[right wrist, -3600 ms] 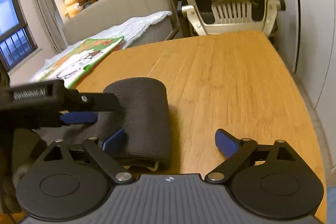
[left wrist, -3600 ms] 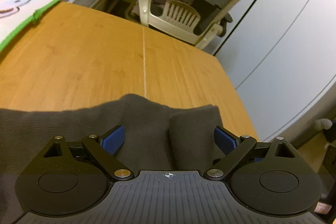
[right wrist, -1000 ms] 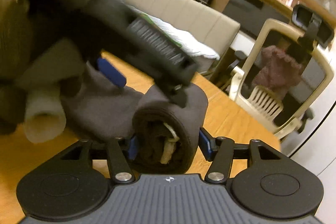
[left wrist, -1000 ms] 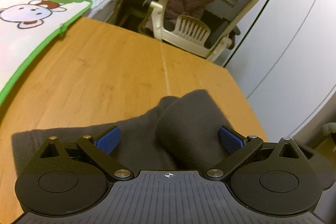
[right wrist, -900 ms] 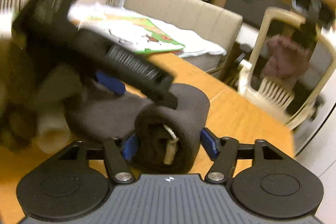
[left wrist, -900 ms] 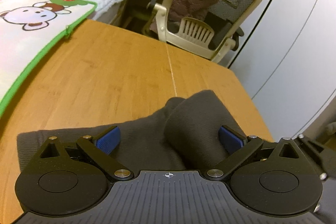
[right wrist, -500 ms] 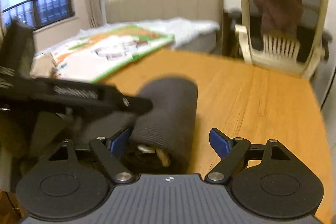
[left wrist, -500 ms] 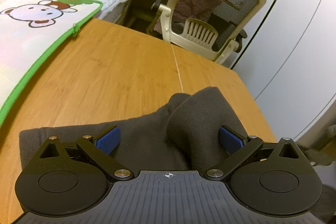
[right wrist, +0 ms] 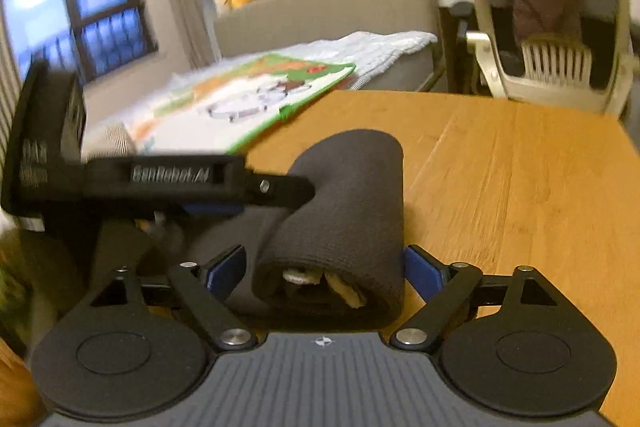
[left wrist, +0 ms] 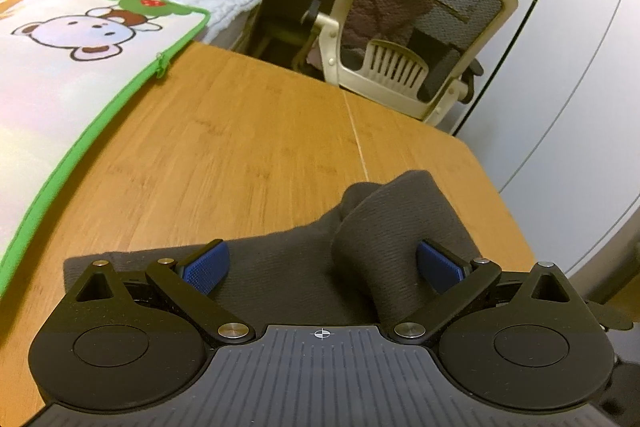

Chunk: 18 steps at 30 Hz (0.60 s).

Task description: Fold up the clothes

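We had the dark garment point(right wrist: 340, 211) lying near the tabletop's point(right wrist: 520, 195) right edge, its right part rolled into a thick tube and the rest spread flat toward the left. Our right gripper point(right wrist: 324, 273) sat at the open end of that roll, where a pale label showed inside the layers; its fingers point(right wrist: 224, 273) were opening, with the roll between them but the blue pads standing just clear of the cloth on both sides, so it had hold of nothing. Our left gripper point(left wrist: 320, 265) hovered over the flat part, its fingers point(left wrist: 206, 267) spread wide; the right pad lay against the flank of the roll and the left one over flat fabric, neither pinching anything. In the right wrist view that left gripper reached in from the left, one fingertip touching the roll's side. We judged that the rolling fold on this side was just being let go, and that the flat remainder on the left was not yet folded. The next move, as we read it, called for getting the right fingers away without dragging the roll loose, then taking the flat left edge and bringing it over or into the roll. A soft tube like this could spring open once released, so steadying it with one gripper seemed wise. A mat point(left wrist: 60, 75) with a cartoon print lay on the bed to the left, beyond the tabletop.
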Motion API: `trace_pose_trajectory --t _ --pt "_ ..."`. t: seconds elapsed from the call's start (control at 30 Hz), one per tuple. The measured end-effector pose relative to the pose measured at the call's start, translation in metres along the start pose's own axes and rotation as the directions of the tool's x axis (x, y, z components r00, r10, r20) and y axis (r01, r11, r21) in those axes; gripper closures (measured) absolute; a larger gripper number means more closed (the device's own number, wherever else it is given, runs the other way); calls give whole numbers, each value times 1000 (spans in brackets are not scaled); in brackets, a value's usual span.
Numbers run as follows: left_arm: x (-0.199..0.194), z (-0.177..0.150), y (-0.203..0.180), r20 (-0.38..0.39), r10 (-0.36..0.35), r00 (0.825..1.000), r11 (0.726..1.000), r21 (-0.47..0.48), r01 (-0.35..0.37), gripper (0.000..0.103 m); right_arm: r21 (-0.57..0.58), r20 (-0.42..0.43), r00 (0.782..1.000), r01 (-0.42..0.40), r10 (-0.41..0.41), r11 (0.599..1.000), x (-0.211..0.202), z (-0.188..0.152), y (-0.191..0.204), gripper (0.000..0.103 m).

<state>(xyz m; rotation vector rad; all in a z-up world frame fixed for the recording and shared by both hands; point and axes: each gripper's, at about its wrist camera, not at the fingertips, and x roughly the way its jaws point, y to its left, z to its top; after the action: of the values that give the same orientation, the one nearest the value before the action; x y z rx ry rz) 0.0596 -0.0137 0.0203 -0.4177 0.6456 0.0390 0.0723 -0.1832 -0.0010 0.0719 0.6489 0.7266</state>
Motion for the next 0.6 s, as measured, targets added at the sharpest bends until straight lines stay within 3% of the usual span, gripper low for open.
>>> trace_pose_trajectory --t 0.17,0.2,0.23,0.27,0.33,0.43,0.5,0.6 --pt "2 0 -1 -3 10 1000 1000 6 -10 0 135 -23 999 -22 26 991 17 -1 -20 15" --pt "2 0 -2 -5 12 1000 1000 6 -12 0 148 -30 999 -31 35 989 21 -2 -23 18" --pt "2 0 -2 -6 14 1000 1000 7 -14 0 142 -36 998 -40 46 989 22 -3 -22 29" --pt "2 1 -2 -6 16 1000 1000 5 -16 0 124 -35 998 -43 48 991 21 -4 -20 30" --pt "2 1 -3 -6 16 1000 1000 1 -16 0 66 -34 999 -24 27 998 16 -1 -15 39" --pt "2 0 -8 -10 -4 1000 1000 -1 4 0 6 -36 999 6 -6 1000 8 3 -14 42" --pt "0 1 -12 -1 -7 1000 1000 -1 7 0 -89 -18 997 73 -75 993 2 3 -5 42" --pt "-11 7 -10 33 -5 999 999 -32 6 0 -330 35 981 190 -189 925 0 -4 26 41"
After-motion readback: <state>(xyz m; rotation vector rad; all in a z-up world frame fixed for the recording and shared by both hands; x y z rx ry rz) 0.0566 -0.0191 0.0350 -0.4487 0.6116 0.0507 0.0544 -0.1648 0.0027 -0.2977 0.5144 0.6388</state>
